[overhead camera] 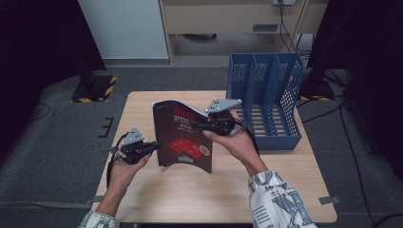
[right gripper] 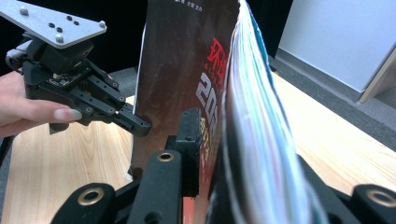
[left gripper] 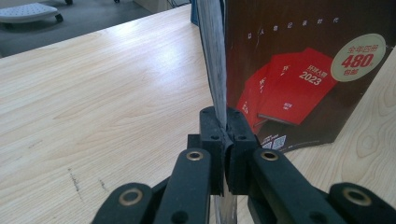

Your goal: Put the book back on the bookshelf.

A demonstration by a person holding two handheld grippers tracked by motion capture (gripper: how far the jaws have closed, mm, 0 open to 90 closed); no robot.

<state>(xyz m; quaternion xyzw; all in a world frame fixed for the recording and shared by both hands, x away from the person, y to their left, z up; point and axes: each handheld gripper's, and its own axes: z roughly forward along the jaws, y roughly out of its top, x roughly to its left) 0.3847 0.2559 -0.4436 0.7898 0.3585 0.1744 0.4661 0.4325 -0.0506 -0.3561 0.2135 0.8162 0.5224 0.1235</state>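
A dark brown magazine (overhead camera: 183, 137) with red print stands upright on the wooden table (overhead camera: 190, 199), bowed along its top. My left gripper (overhead camera: 157, 146) is shut on its left edge, low down. In the left gripper view the jaws (left gripper: 226, 126) pinch the thin page edge, and the cover (left gripper: 289, 84) turns away to the right. My right gripper (overhead camera: 195, 125) is shut on the magazine's upper right part. In the right gripper view its jaws (right gripper: 224, 135) clamp the cover (right gripper: 187, 56) and the fanned pages, and the left gripper (right gripper: 140, 126) grips the far edge.
A blue mesh file rack (overhead camera: 266, 95) with several slots stands at the table's back right, close behind the right hand. Bare tabletop lies in front of the magazine and to its left. Grey carpet (overhead camera: 62, 142) surrounds the table.
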